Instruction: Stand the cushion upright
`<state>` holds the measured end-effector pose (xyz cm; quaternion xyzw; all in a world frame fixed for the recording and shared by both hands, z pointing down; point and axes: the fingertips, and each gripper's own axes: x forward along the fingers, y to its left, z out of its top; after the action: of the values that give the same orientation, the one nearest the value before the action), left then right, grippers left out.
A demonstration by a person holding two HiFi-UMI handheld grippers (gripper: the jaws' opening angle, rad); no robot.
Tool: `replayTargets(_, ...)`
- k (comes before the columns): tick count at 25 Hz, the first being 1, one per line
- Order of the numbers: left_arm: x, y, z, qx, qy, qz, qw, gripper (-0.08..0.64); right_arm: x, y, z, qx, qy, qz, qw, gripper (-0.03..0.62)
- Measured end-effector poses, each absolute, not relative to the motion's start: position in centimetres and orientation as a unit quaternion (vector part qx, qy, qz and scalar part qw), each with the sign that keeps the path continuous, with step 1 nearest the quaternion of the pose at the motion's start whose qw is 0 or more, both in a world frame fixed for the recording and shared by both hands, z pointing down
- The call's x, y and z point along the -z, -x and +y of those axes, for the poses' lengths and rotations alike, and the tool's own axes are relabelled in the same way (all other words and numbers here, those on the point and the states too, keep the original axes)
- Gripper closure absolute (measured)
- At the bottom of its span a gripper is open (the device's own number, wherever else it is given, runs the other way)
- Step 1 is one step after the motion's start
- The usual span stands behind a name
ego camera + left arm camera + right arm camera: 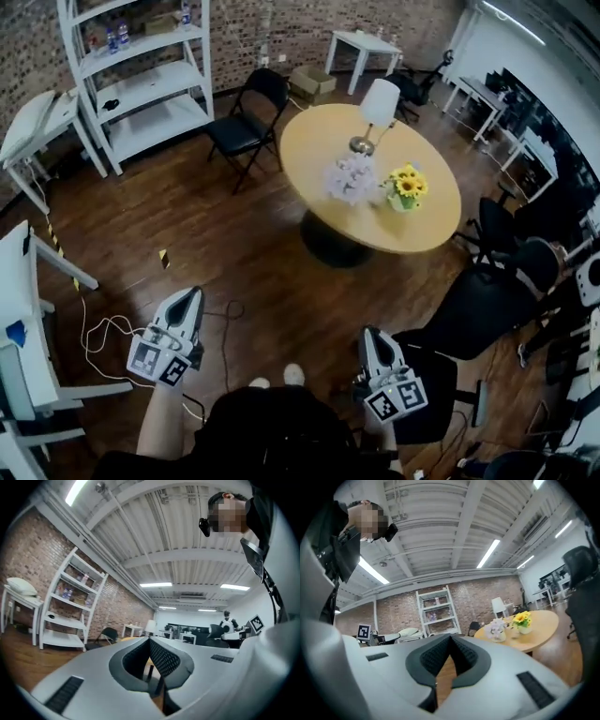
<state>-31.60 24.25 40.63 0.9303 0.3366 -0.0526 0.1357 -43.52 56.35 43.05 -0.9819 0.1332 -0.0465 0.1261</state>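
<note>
- My left gripper (190, 300), a white shell with black ribbed pads, has its jaws pressed together on nothing. It sits lower left in the head view, nose out over the floor.
- My right gripper (373, 337), the same build, is lower right of centre. It's clamped together too, and empty.
- Just left of the left tool, a loose white cable (86, 328) snakes over the dark wooden floor (216, 234).
- Centre of the head view: a round pale wooden table (309, 159) and a black folding chair (246, 117). Neither matters for this job.
- Far out is the soft white cushion (20, 586), lying flat on a small white side table (29, 602). It's at the far left of the left gripper view, beside a tall white shelf unit (70, 606) and well apart from both tools.
- Risk one: I reckon that cable could catch a foot on the way over.
- Risk two: arriving with the jaws together would shove the cushion instead of gripping it, maybe off the table edge.
- Risk three: it looks floppy. Pinched at one corner it may fold, and stood up with no support it would likely slump back flat.
</note>
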Motion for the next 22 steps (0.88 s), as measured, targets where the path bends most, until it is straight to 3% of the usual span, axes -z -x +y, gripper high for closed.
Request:
replayTargets(10,-37.7,32.6,17.5,0.099,-0.984,0.104,0.110,0.558,-41.8,28.4,51.4,0.044,0.927,0.355,0.116,0.589)
replayTargets(22,-37.9,39.6,16.2,0.097,-0.992,-0.031,0.074,0.558,-44.1,23.5,41.7,0.073,0.834,0.529,0.137,0.589)
